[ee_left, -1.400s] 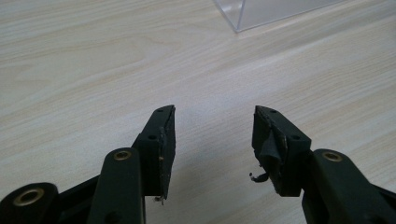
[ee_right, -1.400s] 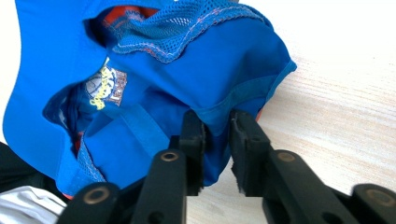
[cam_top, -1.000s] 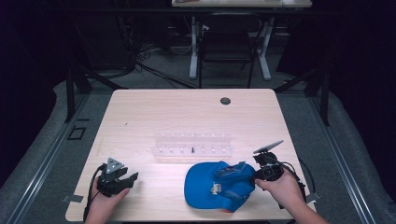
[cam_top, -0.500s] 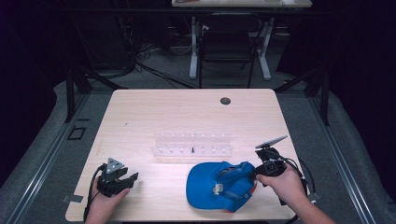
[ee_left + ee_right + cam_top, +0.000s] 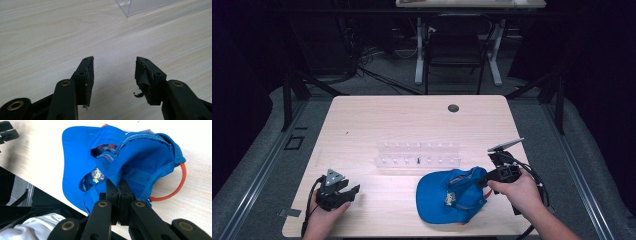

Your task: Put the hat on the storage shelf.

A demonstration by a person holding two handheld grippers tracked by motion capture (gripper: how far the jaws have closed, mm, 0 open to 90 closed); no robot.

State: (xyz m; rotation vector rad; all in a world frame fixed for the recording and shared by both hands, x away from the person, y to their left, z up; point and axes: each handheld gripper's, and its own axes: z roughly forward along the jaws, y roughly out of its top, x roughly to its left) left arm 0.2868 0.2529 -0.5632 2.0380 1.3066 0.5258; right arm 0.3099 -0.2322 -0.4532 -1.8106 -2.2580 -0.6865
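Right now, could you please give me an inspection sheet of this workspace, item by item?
Surface: light wooden table, round grommet near the far edge.
Job's things: blue cap, crown fabric pinched and lifted; orange ring under it.
Clutter: clear plastic rack mid-table.
Grippers: right hand-held gripper shut on the cap; left hand-held gripper open, nothing between its jaws, over bare wood.
Cables: black cable trailing from the right gripper.
Surroundings: dark room, desk legs behind, grey floor.
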